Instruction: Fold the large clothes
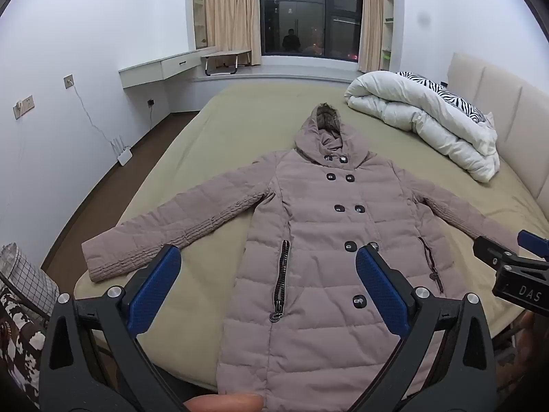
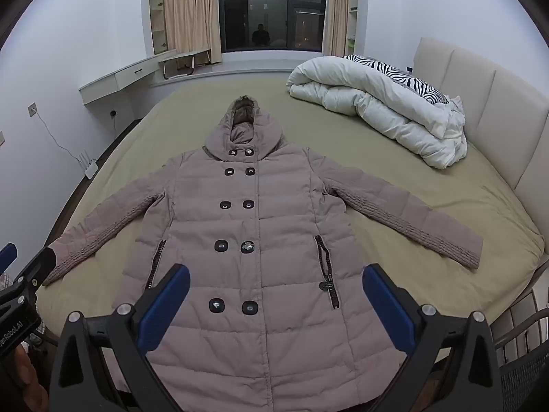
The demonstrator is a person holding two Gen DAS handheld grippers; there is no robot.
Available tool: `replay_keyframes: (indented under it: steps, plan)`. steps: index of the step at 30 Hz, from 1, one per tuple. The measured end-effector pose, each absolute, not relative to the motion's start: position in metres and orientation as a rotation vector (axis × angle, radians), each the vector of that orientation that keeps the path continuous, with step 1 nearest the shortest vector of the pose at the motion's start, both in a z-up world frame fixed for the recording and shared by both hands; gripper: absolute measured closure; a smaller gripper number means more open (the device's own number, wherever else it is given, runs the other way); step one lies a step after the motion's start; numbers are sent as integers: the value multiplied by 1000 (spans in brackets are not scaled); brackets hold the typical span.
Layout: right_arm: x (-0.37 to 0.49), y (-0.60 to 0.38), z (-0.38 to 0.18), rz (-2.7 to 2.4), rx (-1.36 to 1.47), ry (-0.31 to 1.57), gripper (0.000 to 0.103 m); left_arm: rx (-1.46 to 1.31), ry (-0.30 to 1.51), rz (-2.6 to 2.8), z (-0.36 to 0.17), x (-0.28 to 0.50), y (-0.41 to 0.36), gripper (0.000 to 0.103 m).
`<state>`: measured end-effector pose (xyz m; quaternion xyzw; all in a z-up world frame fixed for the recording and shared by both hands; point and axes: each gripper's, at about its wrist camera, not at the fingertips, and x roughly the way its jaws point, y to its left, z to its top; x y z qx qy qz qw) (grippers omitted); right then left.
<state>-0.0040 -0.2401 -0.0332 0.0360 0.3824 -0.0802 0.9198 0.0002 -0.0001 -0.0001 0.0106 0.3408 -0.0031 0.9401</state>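
A long mauve hooded down coat lies face up and flat on the olive bed sheet, hood away from me, both sleeves spread out to the sides, double rows of dark buttons down the front. My left gripper hovers above the coat's lower left part, jaws wide open, nothing between the blue pads. My right gripper hovers above the coat's lower middle, also wide open and empty. Each gripper shows at the edge of the other's view.
A rolled white duvet with a zebra-print pillow lies at the bed's far right by the padded headboard. A wall desk, a dark window and a white router on the floor are beyond. A checked basket stands at left.
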Motion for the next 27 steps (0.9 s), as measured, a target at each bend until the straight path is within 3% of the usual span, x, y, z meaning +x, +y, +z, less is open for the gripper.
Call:
replay_keyframes:
  steps: [27]
  plan:
    - [-4,-240,-37,-164,73,798,0,10,700,-10,0,1,0,0]
